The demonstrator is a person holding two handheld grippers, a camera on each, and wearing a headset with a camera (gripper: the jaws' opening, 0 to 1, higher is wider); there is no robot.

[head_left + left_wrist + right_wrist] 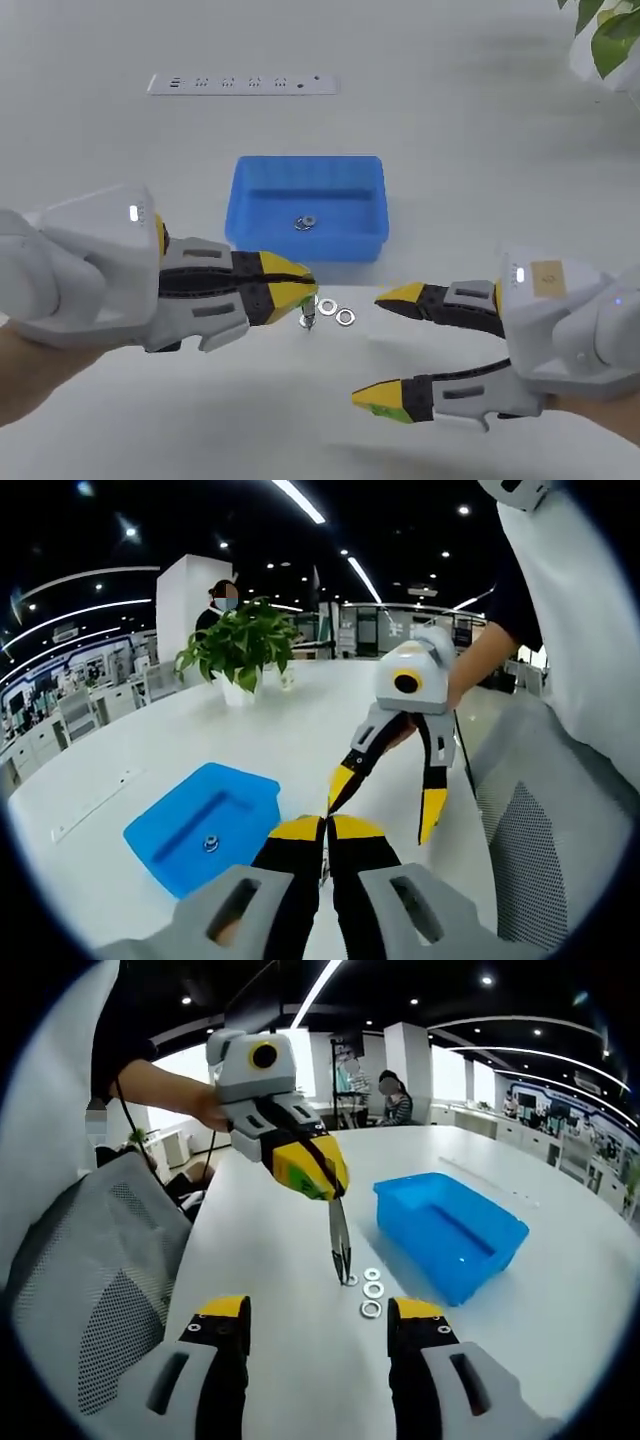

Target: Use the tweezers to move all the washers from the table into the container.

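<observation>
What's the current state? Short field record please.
left tongs: shut on tweezers
right tongs: open, holding nothing
tweezers tip: down at the table washers, small cluster
blue container: beyond the cluster, one washer inside

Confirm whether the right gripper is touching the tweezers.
Apart. The head view shows a clear gap between the open right gripper and the tweezers, which the left gripper holds by the washers.
</observation>
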